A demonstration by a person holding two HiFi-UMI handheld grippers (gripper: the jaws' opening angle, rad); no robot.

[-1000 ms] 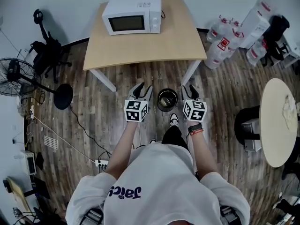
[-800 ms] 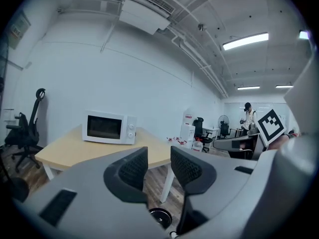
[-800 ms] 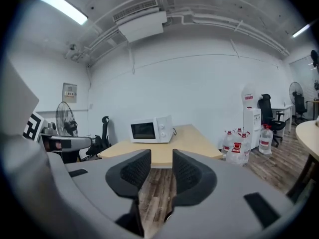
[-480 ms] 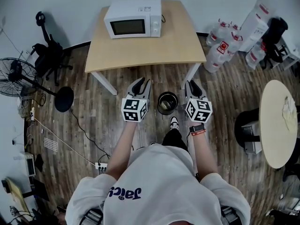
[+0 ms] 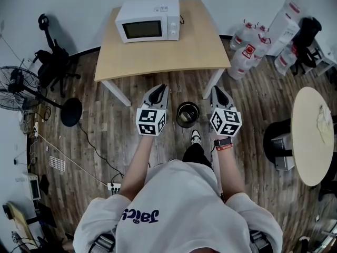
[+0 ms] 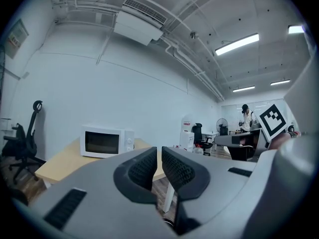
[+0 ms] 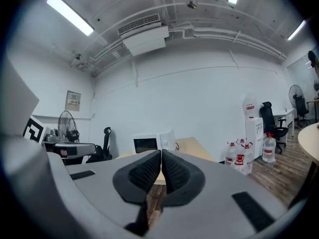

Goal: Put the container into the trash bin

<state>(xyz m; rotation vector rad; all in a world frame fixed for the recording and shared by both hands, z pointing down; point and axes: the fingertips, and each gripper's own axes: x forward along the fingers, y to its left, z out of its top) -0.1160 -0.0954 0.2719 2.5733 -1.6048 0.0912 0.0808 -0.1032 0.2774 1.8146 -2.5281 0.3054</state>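
A round dark trash bin stands on the wooden floor in front of the person's shoe. Something pale lies inside it; I cannot tell what. My left gripper hovers just left of the bin. Its jaws are closing to a thin slit, with nothing between them. My right gripper hovers just right of the bin, shut and empty. Both point roughly level towards the table legs. No container shows outside the bin.
A white microwave sits on the light wooden table straight ahead. Several water bottles stand at the right wall and a round table at far right. An office chair and a fan stand left.
Both grippers have risen beside the bin and their jaws have closed from wide open. The bin has not moved.
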